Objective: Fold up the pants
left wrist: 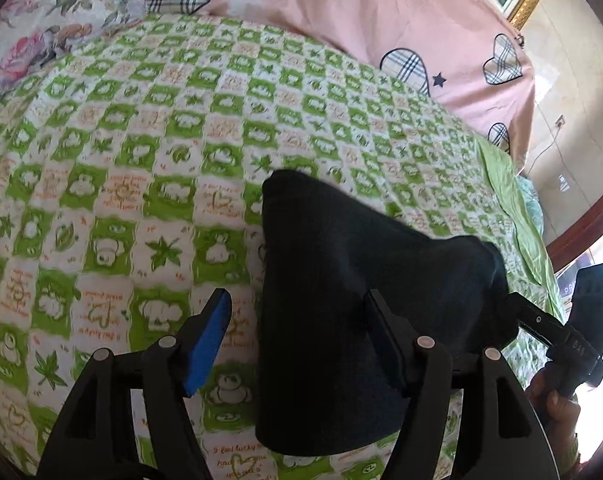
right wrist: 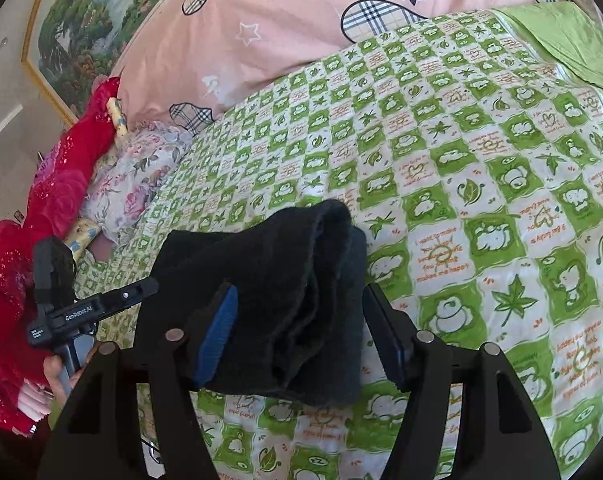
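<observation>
We are looking at a bed covered by a green-and-white checked quilt (left wrist: pixel 149 184) printed with leaves and orange writing. Folded black pants (left wrist: pixel 353 304) are lying on the quilt's near part. Our left gripper (left wrist: pixel 301 320) is hovering with jaws apart, the pants' left edge between them, pads not pressing. Our right gripper (right wrist: pixel 301 320) is standing with jaws apart around the pants' right end, blue pad just beside the cloth. A pink duvet (right wrist: pixel 285 36) with plaid hearts is bunching at the far side; floral pillow (right wrist: pixel 137 176) and red blanket (right wrist: pixel 57 184) at left. A gold-framed painting (right wrist: pixel 89 28) is hanging beyond.
</observation>
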Demonstrator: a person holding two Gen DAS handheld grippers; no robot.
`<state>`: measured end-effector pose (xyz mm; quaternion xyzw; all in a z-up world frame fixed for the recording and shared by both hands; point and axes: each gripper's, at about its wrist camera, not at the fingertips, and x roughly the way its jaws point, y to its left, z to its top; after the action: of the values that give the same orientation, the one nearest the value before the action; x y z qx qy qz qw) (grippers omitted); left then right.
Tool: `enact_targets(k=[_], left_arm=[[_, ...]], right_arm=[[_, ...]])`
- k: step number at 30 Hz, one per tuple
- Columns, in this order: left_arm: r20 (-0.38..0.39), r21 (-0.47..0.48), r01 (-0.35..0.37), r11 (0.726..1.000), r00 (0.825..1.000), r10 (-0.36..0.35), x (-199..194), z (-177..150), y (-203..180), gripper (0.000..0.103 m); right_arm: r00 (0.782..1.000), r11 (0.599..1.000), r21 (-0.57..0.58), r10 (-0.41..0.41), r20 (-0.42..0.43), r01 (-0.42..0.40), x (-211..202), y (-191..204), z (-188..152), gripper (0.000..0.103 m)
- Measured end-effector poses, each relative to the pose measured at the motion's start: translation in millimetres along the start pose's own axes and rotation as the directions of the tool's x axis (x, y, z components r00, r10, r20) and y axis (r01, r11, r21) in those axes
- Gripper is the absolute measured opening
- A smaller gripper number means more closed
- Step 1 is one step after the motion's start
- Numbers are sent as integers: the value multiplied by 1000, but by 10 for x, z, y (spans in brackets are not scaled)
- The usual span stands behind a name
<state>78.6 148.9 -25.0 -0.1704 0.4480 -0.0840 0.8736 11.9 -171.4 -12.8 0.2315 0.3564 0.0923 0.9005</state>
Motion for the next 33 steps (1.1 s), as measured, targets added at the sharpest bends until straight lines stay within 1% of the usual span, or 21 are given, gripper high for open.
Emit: enact_targets(k=[3,8,10,11,12,14,17,19,22,24,28,30,33], left_arm=[[-7,-16,10,1000,1000,-10,33,-25,31,68],[-21,-1,9,1000,1000,-9,88,-36,8,68],[-34,0,22,1000,999,-22,146,-47,1,63],[-43,-4,33,999,999,-33,178,-55,7,57],[-52,-9,43,999,998,-43,208,-60,6,54],[-59,-24,47,999,997,-48,257,-77,26,54],[-58,-40,48,998,997,-50,276,-79,27,50],[-49,-28,45,999,998,-47,248,-76,-9,41],[-39,-25,46,999,998,-47,188,-75,-58,33],[-33,-45,61,997,998,-62,135,-59,-53,30],[12,-48,89,995,996,-89,-78,9,-58,29],[41,-38,72,997,997,-71,-186,61,-80,29],[95,-29,52,998,994,-49,-358,178,-61,29]], right_arm=[[1000,1000,15,-4,-16,4,66,-39,-34,66],[999,998,56,16,-43,-14,190,-130,-81,66],[999,998,67,19,-51,-15,231,-159,-93,66],[998,997,74,25,-53,-21,247,-178,-101,66],[998,996,80,33,-52,-29,255,-196,-106,66],[998,996,79,42,-52,-38,259,-209,-117,65],[997,997,68,49,-58,-45,267,-189,-115,59],[998,998,40,42,-52,-40,252,-132,-116,53],[999,999,-3,34,-38,-34,223,-44,-105,47],[998,998,-22,50,-23,-51,186,15,-82,44],[997,995,-71,76,11,-75,111,161,8,43],[994,991,-85,103,23,-101,99,246,82,43],[992,987,-111,120,35,-115,128,381,180,42]])
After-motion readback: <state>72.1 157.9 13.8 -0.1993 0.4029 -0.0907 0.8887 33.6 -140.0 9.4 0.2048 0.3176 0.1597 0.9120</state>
